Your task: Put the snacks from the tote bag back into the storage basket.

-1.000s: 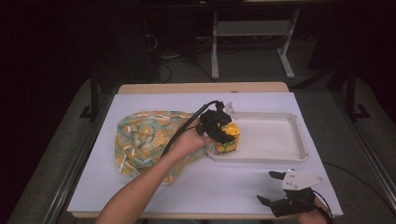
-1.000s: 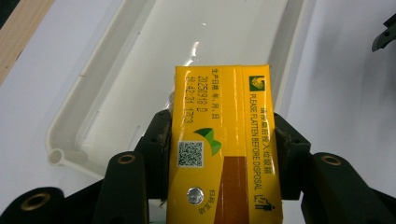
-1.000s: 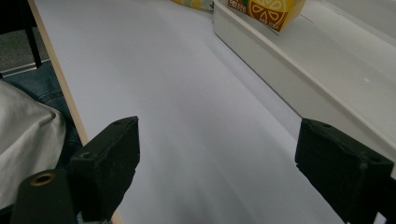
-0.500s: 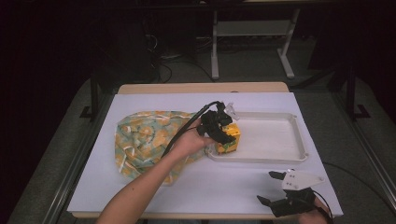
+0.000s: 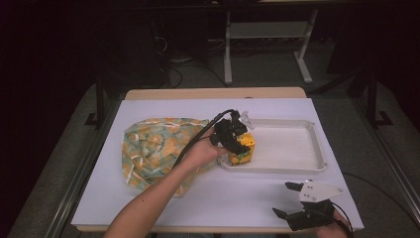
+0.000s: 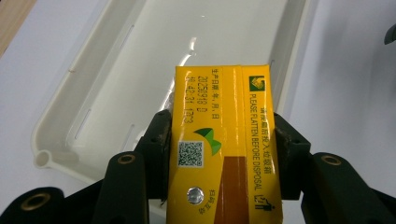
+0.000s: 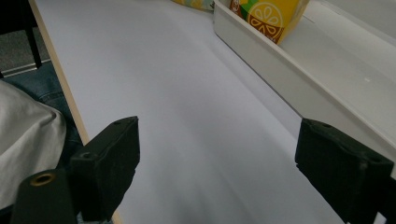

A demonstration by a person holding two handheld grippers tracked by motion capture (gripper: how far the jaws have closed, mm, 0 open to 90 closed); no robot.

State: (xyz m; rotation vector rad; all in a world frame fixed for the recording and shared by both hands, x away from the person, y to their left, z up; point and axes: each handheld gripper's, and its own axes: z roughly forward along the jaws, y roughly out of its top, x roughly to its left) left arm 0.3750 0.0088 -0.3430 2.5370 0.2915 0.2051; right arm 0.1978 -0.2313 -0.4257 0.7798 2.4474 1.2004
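Note:
A yellow drink carton stands at the left end of the white tray. My left gripper is shut on it from above. In the left gripper view both black pads press the sides of the carton, which hangs over the tray floor. My right gripper rests near the table's front right edge, jaws wide apart with nothing between them. In the right gripper view, my right gripper is over bare white table, and the carton shows behind the tray wall.
A crumpled cloth bag patterned in green, orange and yellow lies left of the tray, under the person's left forearm. White paper covers the tabletop. The table's wooden front edge runs close to the right gripper.

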